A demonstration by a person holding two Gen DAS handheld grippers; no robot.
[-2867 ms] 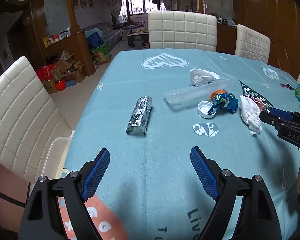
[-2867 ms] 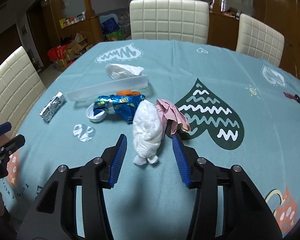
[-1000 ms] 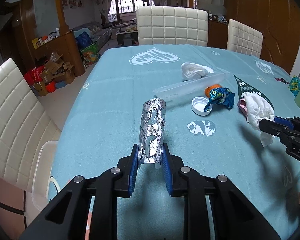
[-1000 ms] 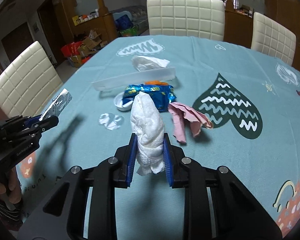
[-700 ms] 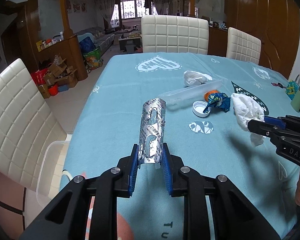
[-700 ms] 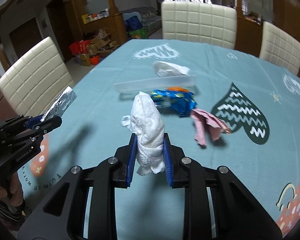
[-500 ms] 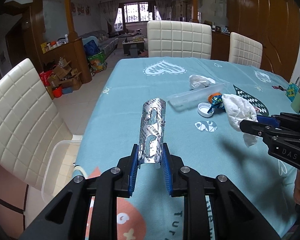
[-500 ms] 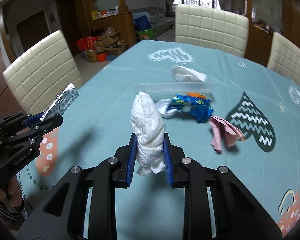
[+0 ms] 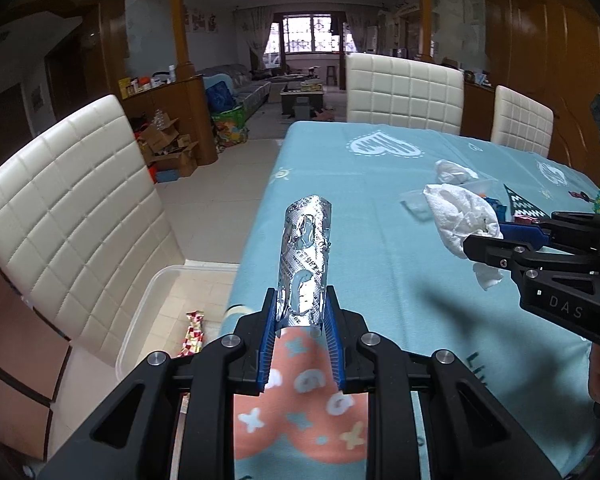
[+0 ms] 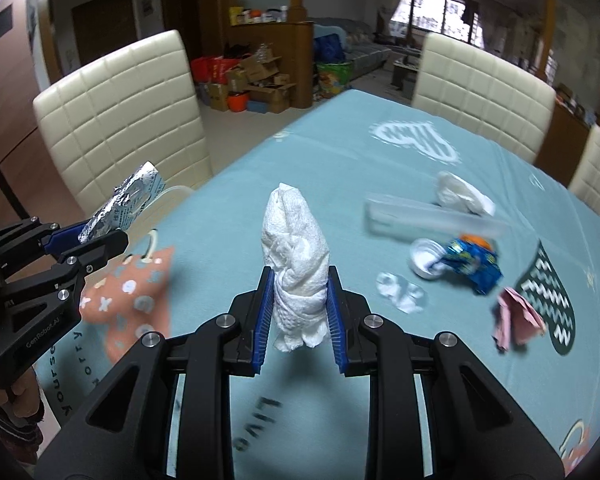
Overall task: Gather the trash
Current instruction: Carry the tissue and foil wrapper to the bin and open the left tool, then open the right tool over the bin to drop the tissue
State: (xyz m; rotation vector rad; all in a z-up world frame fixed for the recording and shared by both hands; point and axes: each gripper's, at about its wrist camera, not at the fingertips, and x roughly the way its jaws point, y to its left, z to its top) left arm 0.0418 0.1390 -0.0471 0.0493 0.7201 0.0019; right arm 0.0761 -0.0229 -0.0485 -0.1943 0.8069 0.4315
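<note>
The silver foil wrapper (image 9: 306,258) stands upright at the centre of the left wrist frame, pinched at its lower end by the narrow jaws of the left gripper (image 9: 300,344), above the near edge of the tabletop (image 9: 380,208). The crumpled white tissue (image 10: 294,258) sits centre frame in the right wrist view, squeezed between the jaws of the right gripper (image 10: 298,320). A clear plastic bin (image 9: 148,304) sits on the floor at lower left, beside a white chair (image 9: 68,216). More litter lies at right: a blue wrapper (image 10: 476,260), a white cap (image 10: 422,262) and pink paper (image 10: 514,318)
</note>
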